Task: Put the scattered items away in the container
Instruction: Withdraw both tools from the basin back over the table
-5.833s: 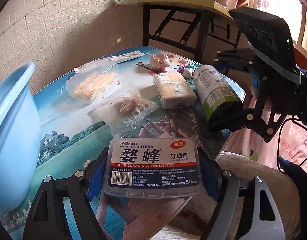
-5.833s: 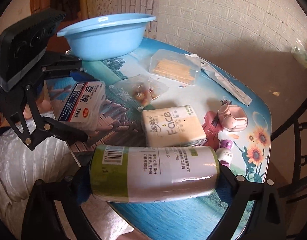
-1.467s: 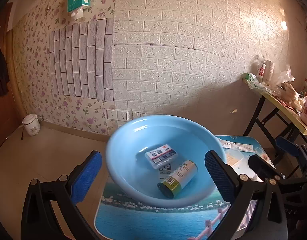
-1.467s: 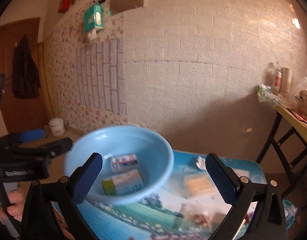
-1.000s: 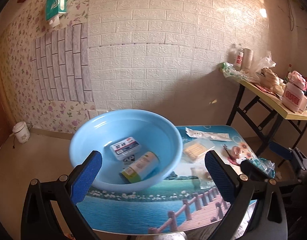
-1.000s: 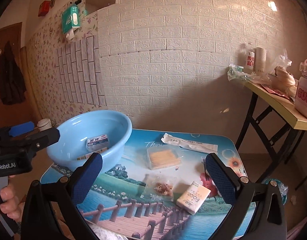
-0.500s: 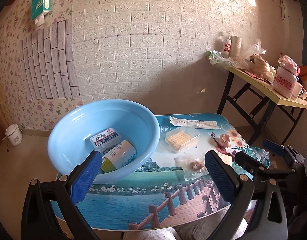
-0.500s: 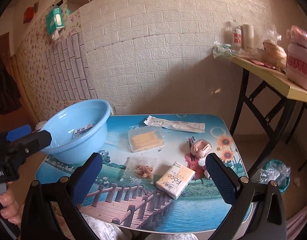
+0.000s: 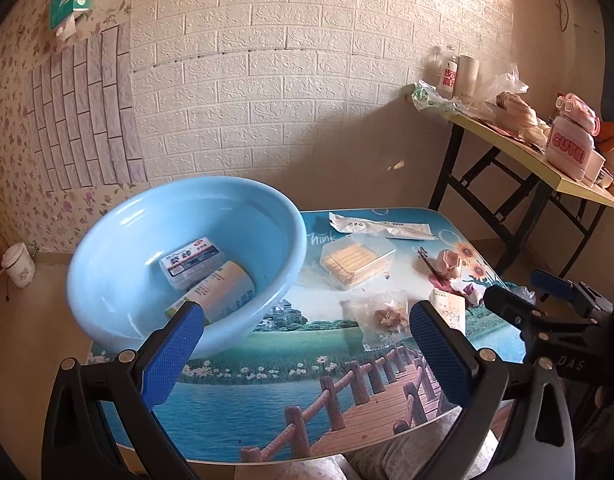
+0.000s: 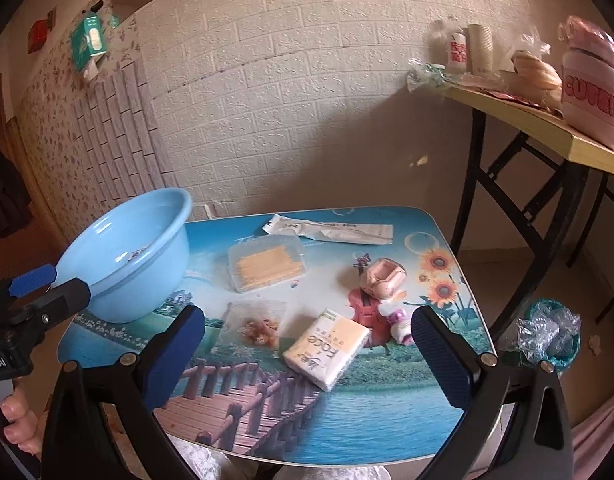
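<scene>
A light blue basin stands at the left end of the picture-printed table. Inside it lie a floss stick box and a green-capped cylinder. Loose on the table are a tissue pack, a clear snack bag, a toothpick box, a pink case and a long white sachet. My left gripper hangs open and empty above the near edge. My right gripper is open too, above the tissue pack.
A small purple-and-white toy lies beside the pink case. A yellow folding table with bottles and bags stands at the right. A bin with plastic bags sits on the floor. A brick wall is behind.
Both items once held now lie in the basin, and both grippers stand open. In the last second both views have swung right and down toward the loose items.
</scene>
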`<state>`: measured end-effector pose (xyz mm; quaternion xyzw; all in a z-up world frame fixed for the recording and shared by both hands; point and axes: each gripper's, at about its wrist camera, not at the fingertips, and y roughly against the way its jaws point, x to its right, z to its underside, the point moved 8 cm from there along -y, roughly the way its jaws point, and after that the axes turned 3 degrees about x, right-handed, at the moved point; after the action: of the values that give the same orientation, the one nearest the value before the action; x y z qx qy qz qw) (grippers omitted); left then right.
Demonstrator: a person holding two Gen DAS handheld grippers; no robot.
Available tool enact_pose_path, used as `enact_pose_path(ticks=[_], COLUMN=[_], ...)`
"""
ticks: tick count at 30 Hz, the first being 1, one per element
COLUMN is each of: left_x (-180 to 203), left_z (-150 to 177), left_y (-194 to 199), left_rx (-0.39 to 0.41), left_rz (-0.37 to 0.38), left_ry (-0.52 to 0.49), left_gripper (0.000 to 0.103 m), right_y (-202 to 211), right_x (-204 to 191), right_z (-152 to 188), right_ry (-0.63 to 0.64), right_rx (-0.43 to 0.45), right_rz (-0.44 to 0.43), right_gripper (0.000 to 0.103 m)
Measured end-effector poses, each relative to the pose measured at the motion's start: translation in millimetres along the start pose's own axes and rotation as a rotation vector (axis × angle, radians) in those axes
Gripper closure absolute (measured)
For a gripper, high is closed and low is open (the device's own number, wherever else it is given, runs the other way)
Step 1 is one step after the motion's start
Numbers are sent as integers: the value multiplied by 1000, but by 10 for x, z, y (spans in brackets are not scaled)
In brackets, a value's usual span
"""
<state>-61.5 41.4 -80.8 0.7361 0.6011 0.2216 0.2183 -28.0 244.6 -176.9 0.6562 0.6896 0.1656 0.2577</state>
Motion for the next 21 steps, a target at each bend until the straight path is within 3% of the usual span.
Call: enact_pose_path(ticks=[8,14,21], left_x=[299,480,490], left_z=[164,246,444], left_y=[-324,-496,-761], left_rx=[-68,-93,-169], left_rz=[62,91,98], left_ry=[-46,-83,-74], left_gripper=[0,0,0], right_y=[26,-91,-166], right_x=[436,676,500], right_z=[65,142,204], right_ry=[8,-43,105], right_rx=[20,-10,-23], right_rz=[76,84,-5], right_gripper=[0,0,0])
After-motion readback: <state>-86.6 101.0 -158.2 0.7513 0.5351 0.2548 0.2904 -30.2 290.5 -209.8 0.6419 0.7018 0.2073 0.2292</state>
